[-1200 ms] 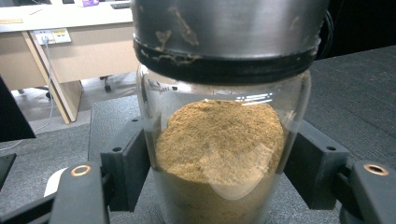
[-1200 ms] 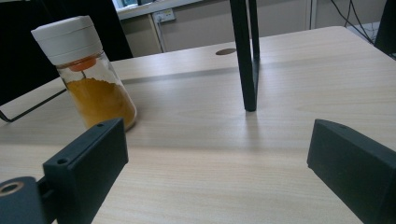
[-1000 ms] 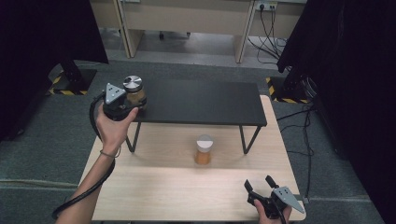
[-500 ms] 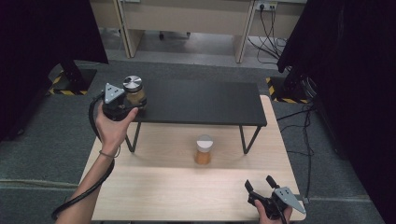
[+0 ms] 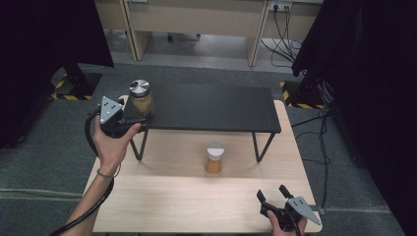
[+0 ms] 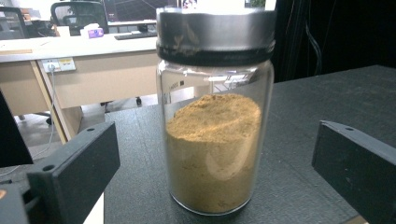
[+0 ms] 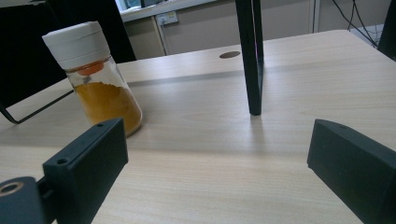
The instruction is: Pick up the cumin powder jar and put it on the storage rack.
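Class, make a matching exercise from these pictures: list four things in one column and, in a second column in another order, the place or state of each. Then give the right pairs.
Things
1. jar with the silver lid
2. jar with the white lid
3. left claw
4. right claw

Places or states
A. open, low over the near right corner of the wooden table
B. stands on the wooden table under the black shelf
C. stands on the left end of the black shelf
D. jaws just opened, standing apart on either side of a jar

Pairs: 1-C, 2-B, 3-D, 4-A
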The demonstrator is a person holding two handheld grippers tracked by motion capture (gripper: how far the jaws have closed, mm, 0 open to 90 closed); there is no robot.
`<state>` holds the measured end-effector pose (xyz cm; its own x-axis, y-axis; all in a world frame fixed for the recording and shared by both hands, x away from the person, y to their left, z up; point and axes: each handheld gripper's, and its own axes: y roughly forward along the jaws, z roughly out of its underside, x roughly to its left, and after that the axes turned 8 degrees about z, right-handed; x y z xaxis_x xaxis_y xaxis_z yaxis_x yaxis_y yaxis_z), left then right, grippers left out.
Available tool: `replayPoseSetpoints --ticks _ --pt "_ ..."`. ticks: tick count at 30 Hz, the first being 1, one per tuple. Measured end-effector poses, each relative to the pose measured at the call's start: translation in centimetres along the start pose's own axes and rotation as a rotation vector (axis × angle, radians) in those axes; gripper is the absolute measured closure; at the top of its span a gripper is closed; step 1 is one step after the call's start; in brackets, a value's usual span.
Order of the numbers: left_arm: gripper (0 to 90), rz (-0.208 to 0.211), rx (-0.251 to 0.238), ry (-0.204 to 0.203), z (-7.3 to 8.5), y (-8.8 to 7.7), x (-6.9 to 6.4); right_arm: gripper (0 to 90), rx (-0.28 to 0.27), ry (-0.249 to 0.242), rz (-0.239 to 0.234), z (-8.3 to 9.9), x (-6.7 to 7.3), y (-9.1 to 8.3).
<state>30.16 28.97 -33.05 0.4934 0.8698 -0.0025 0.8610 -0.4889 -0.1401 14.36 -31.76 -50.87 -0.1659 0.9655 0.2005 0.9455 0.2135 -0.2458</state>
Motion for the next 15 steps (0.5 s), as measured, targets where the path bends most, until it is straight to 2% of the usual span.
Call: replayPoseSetpoints --ticks 8,15 --pt "0.8 -0.001 -0.006 0.017 0.1 -1.2 -0.8 5.2 -0.003 -0.003 -0.005 -0.2 0.1 -0.1" --pt "1.2 0.011 0.003 0.039 1.4 -2.7 -2.1 5.1 -0.013 -0.002 -0.009 -0.3 0.1 -0.3"
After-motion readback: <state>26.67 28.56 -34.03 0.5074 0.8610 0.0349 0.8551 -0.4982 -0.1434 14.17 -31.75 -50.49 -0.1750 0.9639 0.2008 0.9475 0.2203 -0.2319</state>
